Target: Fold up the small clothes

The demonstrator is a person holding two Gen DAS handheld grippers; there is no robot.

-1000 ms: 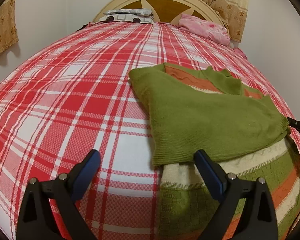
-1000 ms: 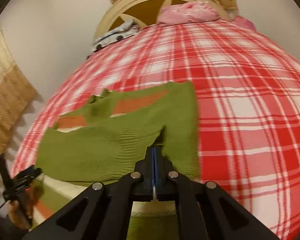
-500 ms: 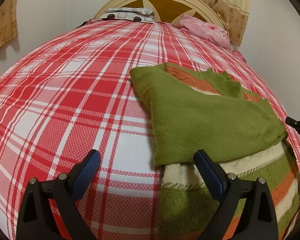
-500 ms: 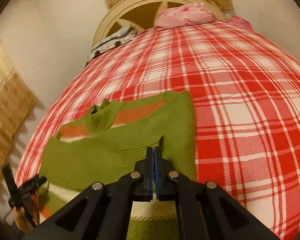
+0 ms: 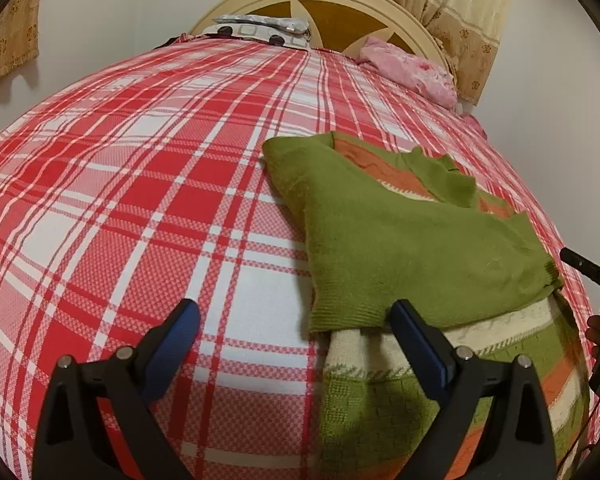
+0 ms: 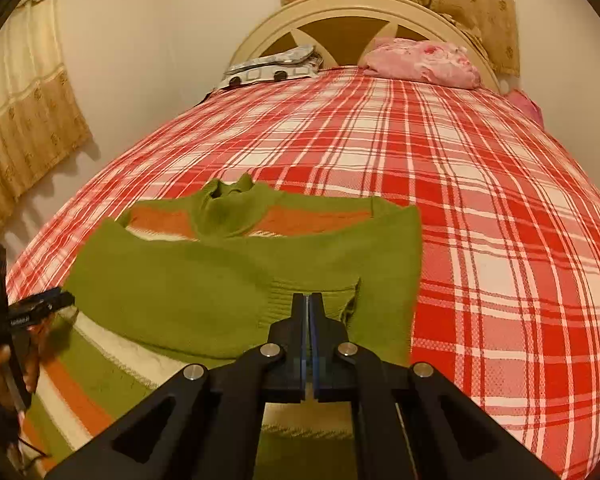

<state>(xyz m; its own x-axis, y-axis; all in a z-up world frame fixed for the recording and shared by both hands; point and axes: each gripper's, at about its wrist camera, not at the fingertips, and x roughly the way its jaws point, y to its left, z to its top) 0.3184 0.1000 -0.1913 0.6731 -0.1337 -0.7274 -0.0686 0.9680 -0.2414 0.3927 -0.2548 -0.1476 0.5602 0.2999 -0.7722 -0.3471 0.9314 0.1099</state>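
A small green knit sweater [image 5: 412,248] with orange and cream stripes lies on the red plaid bed, its sleeves folded across the body. My left gripper [image 5: 296,320] is open and empty, low over the sheet at the sweater's left edge; its right finger [image 5: 416,340] sits at the ribbed cuff. In the right wrist view the sweater [image 6: 204,280] fills the lower left. My right gripper [image 6: 307,312] is shut on the ribbed cuff of the green sleeve [image 6: 340,300], held just above the sweater. The left gripper's body [image 6: 24,312] shows at the left edge.
The red and white plaid bedspread [image 5: 140,184] covers the bed. A cream headboard [image 5: 332,4], a patterned pillow [image 5: 260,28] and a pink bundle [image 5: 408,68] are at the far end. Curtains hang at both sides; walls are close.
My right gripper, still shut on the sleeve cuff, has swung so the sweater now lies squarer in view. The left gripper has barely moved.
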